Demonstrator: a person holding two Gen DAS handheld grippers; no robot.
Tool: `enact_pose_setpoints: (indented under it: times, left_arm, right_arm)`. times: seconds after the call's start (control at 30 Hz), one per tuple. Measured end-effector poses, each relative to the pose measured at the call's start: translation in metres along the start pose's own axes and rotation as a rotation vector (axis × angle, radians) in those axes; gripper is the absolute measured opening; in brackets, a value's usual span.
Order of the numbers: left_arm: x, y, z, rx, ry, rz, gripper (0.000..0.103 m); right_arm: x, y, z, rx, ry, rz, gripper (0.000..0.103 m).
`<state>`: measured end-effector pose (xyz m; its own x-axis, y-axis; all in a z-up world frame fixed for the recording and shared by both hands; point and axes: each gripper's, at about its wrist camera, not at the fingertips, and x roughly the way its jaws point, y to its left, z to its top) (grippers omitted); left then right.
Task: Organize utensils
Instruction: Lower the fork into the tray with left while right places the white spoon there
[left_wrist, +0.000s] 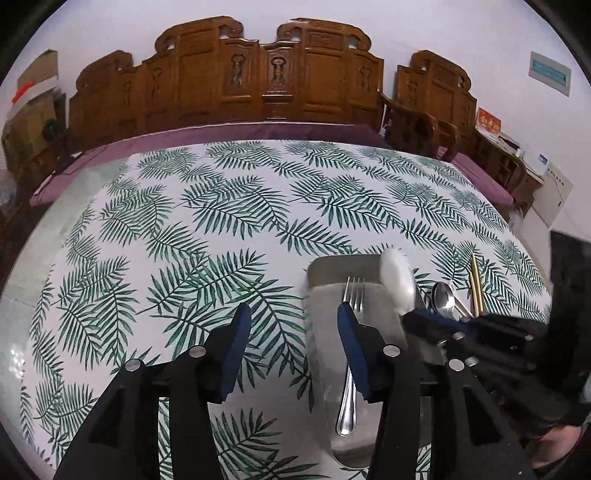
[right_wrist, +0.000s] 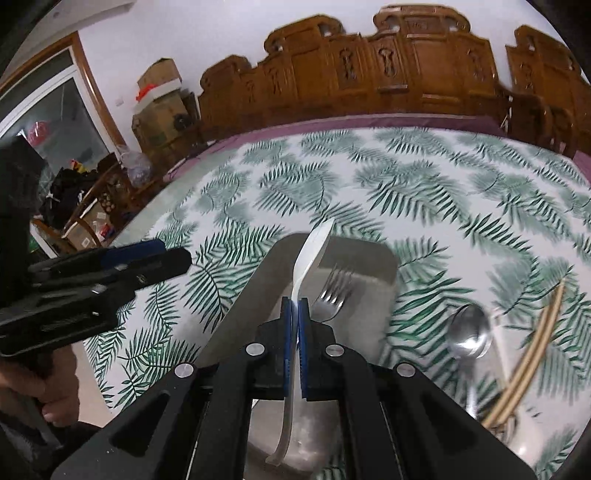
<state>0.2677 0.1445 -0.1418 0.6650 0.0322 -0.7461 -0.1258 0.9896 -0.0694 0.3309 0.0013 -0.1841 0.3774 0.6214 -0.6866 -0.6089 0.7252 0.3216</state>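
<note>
A metal tray lies on the leaf-print table with a steel fork in it. My right gripper is shut on a white ceramic spoon and holds it on edge over the tray. My left gripper is open and empty, just left of the tray, with its right finger over the fork. A steel spoon and a pair of wooden chopsticks lie on the table right of the tray.
Carved wooden chairs with purple cushions stand along the table's far edge. Cardboard boxes and clutter sit at the far left of the room. The leaf-print tablecloth stretches left and beyond the tray.
</note>
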Motion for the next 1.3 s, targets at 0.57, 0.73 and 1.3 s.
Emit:
enact_pose_setpoints:
  times: [0.57, 0.73, 1.3]
  left_arm:
    - [-0.005, -0.034, -0.001, 0.052, -0.025, -0.07, 0.048]
    - [-0.002, -0.057, -0.003, 0.08, -0.023, -0.106, 0.069]
    - [0.008, -0.103, -0.015, 0.137, -0.002, -0.168, 0.078]
  right_arm:
    - [-0.052, -0.06, -0.008, -0.039, -0.031, -0.146, 0.008]
    - [-0.078, -0.108, -0.017, -0.013, -0.041, -0.258, 0.008]
    - [-0.055, -0.18, -0.05, 0.222, 0.028, -0.276, 0.034]
